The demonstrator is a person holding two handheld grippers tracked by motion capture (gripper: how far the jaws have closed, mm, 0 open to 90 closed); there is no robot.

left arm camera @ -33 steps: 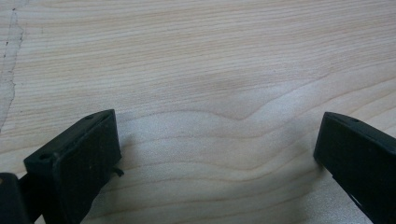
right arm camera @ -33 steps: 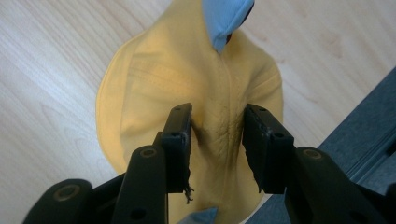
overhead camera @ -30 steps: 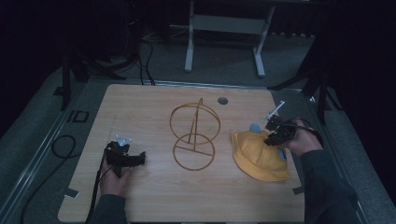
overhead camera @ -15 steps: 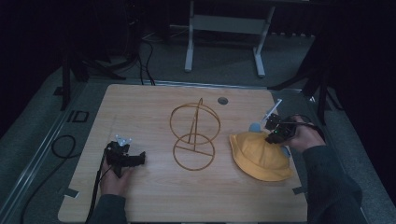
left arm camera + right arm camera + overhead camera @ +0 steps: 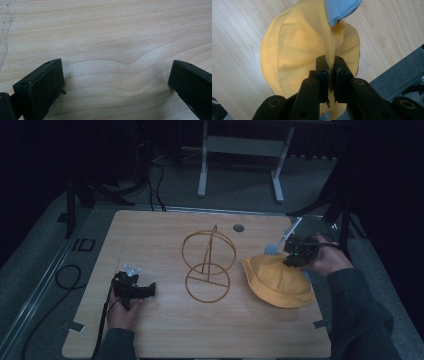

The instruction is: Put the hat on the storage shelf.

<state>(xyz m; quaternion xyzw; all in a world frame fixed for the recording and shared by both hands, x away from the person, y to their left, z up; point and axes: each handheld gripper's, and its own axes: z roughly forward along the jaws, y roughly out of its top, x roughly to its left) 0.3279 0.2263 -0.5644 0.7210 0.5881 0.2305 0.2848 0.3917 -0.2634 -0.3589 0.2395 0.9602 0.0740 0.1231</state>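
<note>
Desk (image 5: pixel 165 335): light wood-grain top, with a small round dark grommet (image 5: pixel 238 227) near its far edge. Tape marks at the near-left corner (image 5: pixel 74 325) and near-right corner (image 5: pixel 320 323). Black "ID" label (image 5: pixel 82 244) on the grey floor strip beside the left edge. Black cable loop (image 5: pixel 66 276) on the floor, left. White metal frame legs (image 5: pixel 202 167) beyond the desk, against a dark backdrop.

High view is dim, dark toward all frame edges; only the table (image 5: pixel 165 330) is lit. Both gripper views are bright, evenly lit, with soft shadows and near jaws slightly blurred.
</note>
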